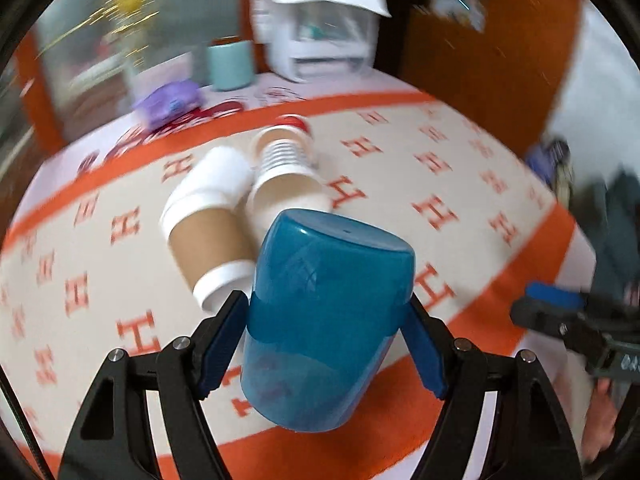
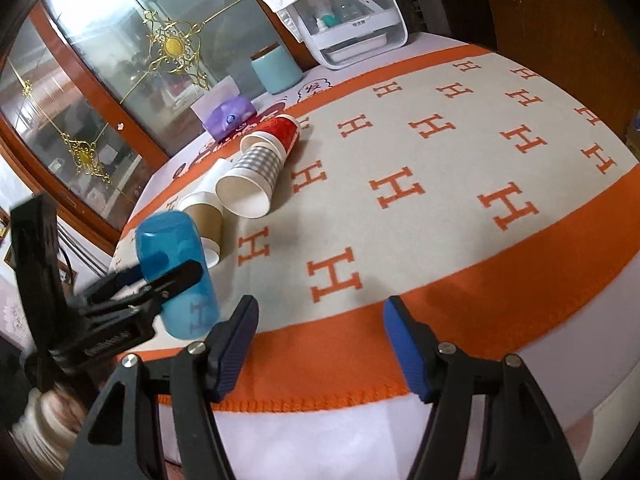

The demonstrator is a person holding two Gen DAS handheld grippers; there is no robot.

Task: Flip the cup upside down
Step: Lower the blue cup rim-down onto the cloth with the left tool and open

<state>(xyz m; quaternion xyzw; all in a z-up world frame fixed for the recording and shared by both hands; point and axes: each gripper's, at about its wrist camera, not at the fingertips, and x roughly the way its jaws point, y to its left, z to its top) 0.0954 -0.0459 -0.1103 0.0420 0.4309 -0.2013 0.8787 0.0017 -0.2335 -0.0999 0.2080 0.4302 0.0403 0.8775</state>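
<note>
Left wrist view shows the left tool [image 1: 326, 312] clamped on the blue cup [image 1: 324, 320], base upward; lower it squarely onto the desk [image 2: 440, 200] before releasing. The right tool [image 2: 318, 344] stands apart, empty.

Left gripper [image 1: 328, 320] clamped, raised; right gripper [image 2: 318, 344] spread wide, empty.

Cup [image 1: 324, 320] was see-through teal-blue. Blanket [image 2: 460, 168] was cream with orange H's and a wide orange border. Lying on it: a brown-and-white paper cup [image 1: 208, 224], a grey checked one [image 2: 256, 166], a red one [image 2: 286, 130]. Gripper pads [image 2: 236, 344] were blue on black arms.
</note>
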